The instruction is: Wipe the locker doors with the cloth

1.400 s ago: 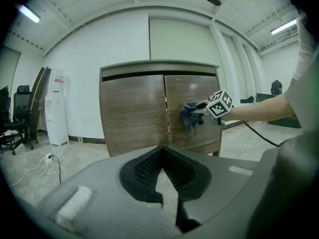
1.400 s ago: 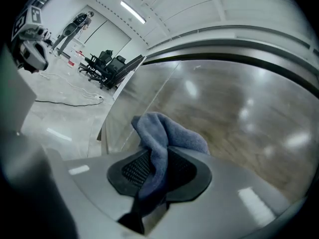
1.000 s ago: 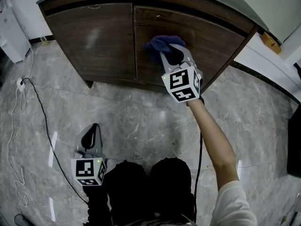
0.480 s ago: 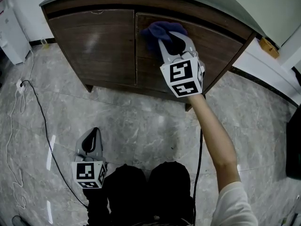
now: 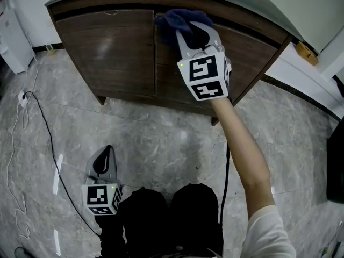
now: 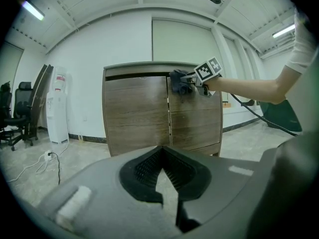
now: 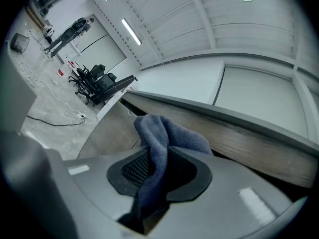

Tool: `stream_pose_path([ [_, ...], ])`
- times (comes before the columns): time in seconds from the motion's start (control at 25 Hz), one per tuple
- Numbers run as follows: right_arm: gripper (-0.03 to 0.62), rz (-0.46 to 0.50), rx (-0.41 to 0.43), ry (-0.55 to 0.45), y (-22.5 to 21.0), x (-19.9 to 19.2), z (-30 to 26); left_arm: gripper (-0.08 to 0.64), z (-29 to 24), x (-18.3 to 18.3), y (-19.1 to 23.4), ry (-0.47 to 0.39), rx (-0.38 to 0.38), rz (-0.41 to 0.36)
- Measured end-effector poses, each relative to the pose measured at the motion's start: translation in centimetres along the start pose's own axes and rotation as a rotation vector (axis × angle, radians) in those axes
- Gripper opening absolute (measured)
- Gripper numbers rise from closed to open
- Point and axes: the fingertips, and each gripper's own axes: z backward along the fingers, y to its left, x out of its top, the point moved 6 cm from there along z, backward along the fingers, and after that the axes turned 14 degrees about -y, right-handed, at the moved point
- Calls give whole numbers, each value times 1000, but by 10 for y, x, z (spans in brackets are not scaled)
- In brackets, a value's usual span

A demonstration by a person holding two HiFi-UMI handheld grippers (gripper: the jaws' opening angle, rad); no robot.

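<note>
Right tongs [image 5: 192, 27] pinch the cloth [image 5: 177, 18] lengthwise, bunched end pointing at the locker door [image 5: 248, 48]; left tongs [image 5: 106, 150] pressed together.

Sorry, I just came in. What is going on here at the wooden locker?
A person is wiping the locker. The right gripper is shut on a blue cloth and holds it at the top of the right door, near the middle seam. The left gripper hangs low above the floor, shut and empty.
</note>
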Motion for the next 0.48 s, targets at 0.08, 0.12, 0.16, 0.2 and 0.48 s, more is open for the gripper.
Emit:
stream_pose_path([
  [0.08, 94, 8, -3, -5, 5, -4, 0, 0, 0, -1, 0, 2, -1, 0],
  [0.12, 94, 10, -2, -3, 8, -7, 1, 0, 1, -1, 0, 2, 0, -1],
  [0.16, 94, 9, 2, 1, 11, -10, 1, 0, 1, -1, 1, 2, 1, -1],
  [0.2, 94, 5, 8, 7, 15, -13, 2, 0, 2, -1, 2, 3, 3, -1],
  [0.48, 94, -33, 52, 63, 51, -48, 7, 1, 5, -5, 8, 12, 17, -3],
])
